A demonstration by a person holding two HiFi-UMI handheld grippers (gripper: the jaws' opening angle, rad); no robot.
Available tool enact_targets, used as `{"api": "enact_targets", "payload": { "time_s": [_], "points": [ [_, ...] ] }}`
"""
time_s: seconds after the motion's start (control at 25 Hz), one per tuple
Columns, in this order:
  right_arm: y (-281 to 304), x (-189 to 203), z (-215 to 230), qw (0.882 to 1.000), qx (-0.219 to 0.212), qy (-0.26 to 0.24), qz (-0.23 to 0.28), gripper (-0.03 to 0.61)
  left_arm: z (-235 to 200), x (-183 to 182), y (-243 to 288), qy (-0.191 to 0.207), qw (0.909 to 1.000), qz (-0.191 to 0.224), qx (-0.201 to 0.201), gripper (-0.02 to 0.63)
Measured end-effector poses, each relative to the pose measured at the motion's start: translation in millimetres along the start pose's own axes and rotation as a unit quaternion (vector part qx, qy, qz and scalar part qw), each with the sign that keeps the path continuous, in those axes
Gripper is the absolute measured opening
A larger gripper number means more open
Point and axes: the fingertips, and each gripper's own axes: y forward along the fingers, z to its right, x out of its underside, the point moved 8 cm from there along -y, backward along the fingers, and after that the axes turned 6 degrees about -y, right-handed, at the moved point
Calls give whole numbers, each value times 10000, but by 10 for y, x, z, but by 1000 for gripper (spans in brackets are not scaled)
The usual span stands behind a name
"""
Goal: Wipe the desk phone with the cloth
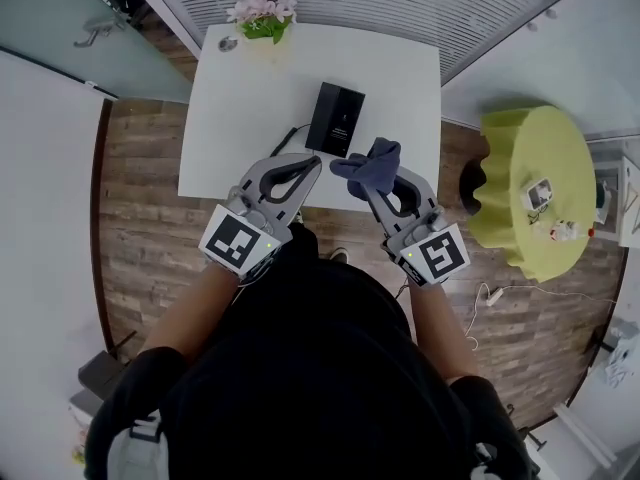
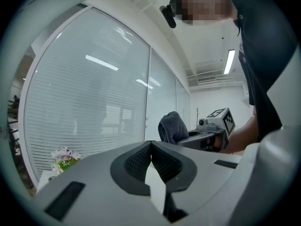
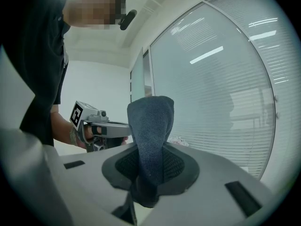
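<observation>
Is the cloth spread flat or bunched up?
Bunched up: the cloth stands crumpled, clamped in the right hand-held gripper.

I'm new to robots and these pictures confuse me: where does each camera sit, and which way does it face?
Head view: on the person's head, facing steeply down at a white table, black desk phone, left gripper, right gripper; arms, torso show.
Left gripper view: on that gripper, facing along its shut, empty jaws toward a glass wall; the right arm shows.
Right gripper view: on that gripper, facing along jaws shut on a dark blue cloth; the left arm shows.
Shared: each gripper view shows the other gripper.
</observation>
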Motion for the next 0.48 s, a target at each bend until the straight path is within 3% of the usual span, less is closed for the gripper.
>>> {"api": "enact_targets", "payload": {
  "time_s": [0.48],
  "points": [
    [649,162,218,9975,528,-48,-468,87,-832,107,162,-82,9988,-266,412,11]
  ]
}}
